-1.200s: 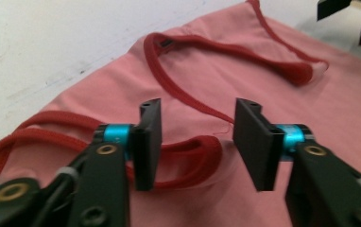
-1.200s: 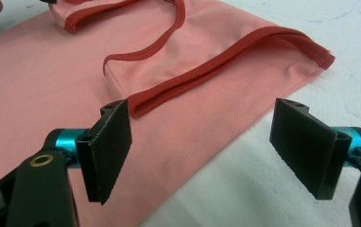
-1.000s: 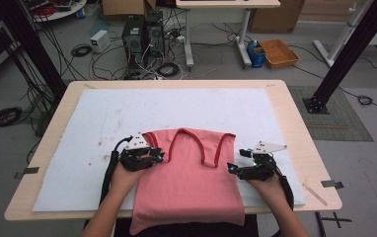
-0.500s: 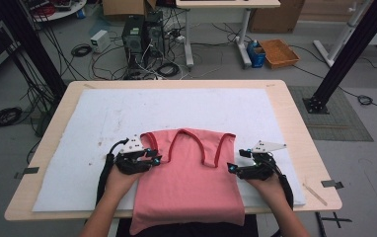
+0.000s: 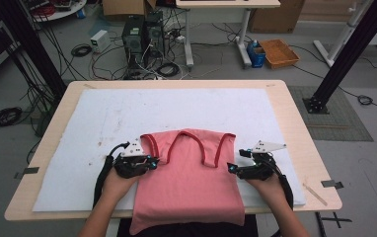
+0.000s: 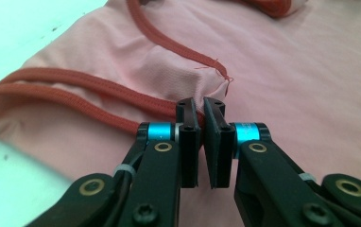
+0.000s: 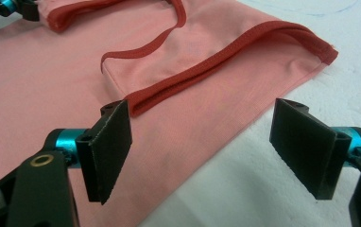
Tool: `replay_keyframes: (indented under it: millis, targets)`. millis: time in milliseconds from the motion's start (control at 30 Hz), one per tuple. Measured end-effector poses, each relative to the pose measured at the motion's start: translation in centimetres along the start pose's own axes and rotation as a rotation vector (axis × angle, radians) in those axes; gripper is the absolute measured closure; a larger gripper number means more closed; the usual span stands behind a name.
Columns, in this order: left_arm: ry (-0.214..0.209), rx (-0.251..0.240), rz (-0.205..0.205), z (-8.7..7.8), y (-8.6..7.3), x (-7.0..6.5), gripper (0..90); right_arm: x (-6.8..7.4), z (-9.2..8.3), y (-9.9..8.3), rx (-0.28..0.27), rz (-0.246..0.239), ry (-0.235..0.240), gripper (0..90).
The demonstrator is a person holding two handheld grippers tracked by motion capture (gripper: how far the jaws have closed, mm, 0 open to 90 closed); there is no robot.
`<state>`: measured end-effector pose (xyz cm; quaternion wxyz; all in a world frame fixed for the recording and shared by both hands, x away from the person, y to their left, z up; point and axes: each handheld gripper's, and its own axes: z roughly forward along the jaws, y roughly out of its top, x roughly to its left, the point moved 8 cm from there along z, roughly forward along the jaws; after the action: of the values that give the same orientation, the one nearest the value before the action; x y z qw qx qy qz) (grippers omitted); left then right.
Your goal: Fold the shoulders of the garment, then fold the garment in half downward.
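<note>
Currently the pink tank top [image 5: 191,173] lies flat on the counter [image 5: 295,123], between both grippers. Left gripper [image 6: 200,105] pinches its armhole edge; right gripper [image 7: 202,142] stands wide, straddling the opposite side edge.

I see a pink top [image 5: 191,182] lying flat on the white mat [image 5: 102,123] that covers the desk [image 5: 295,123], its hem hanging over the near edge. My left claw [image 5: 153,163] sits at the top's left armhole, touching the cloth. My right claw [image 5: 230,169] rests at the top's right edge, just below the red-trimmed armhole.
</note>
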<state>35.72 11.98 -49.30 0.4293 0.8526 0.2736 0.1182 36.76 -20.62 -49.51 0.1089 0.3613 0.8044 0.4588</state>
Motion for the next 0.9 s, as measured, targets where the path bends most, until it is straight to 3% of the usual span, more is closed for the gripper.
replay_keyframes:
  millis: [133,200,267,333,433,500,667,900]
  targets:
    - [0.007,0.008,-0.015,0.3,-0.5,0.1,75.5,0.0,0.0,0.0,0.003,0.0,0.001,21.5]
    - [0.019,0.001,-0.041,0.3,-0.1,0.3,61.3,0.0,0.0,0.0,0.004,-0.001,0.001,21.5]
    - [-0.008,-0.051,-0.114,0.0,0.5,0.4,47.0,0.0,0.0,0.0,0.001,0.002,0.008,21.5]
    - [-0.022,-0.134,-0.159,-0.6,1.3,0.8,38.7,-0.1,-0.1,0.1,-0.007,0.014,0.016,21.4]
    - [0.001,-0.202,-0.166,-1.6,2.0,1.6,32.4,-0.6,-0.5,0.6,-0.053,-0.005,0.003,21.4]
    - [0.024,-0.229,-0.181,-2.0,2.2,2.2,26.5,-0.8,-0.8,0.7,-0.062,0.007,-0.002,21.4]
    - [0.049,-0.269,-0.203,-2.9,2.3,3.2,25.0,-1.1,-1.2,0.7,-0.076,0.01,-0.011,21.4]
    - [0.115,-0.253,-0.213,-2.9,1.8,5.0,25.0,-1.3,-1.5,0.9,-0.088,0.008,-0.014,21.4]
